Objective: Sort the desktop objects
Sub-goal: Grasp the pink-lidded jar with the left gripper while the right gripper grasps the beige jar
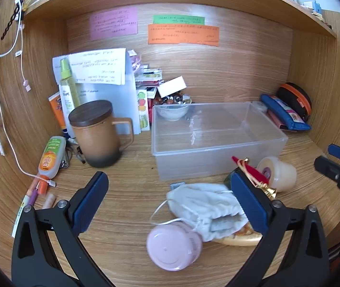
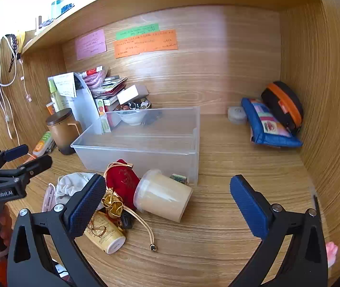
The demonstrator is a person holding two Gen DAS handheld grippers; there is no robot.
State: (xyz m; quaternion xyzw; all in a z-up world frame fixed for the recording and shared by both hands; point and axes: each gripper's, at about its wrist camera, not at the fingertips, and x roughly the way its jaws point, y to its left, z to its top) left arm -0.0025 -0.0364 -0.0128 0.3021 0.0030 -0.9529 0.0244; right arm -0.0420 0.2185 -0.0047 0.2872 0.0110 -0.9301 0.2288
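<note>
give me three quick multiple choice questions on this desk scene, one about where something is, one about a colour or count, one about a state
1. Where does the red pouch lie?
A. inside the clear plastic bin
B. on the desk in front of the clear plastic bin
C. on the upper shelf

2. How many coloured paper notes are stuck on the back wall?
A. one
B. three
C. five

3. How is the brown mug?
A. upright with its lid on
B. tipped over, no lid
C. upside down

Answers:
1 B: the pouch rests on the wood just before the front wall of the clear plastic bin.
2 B: a pink note, a green note and an orange note show.
3 A: it stands on its base with a dark lid covering the top.
</note>
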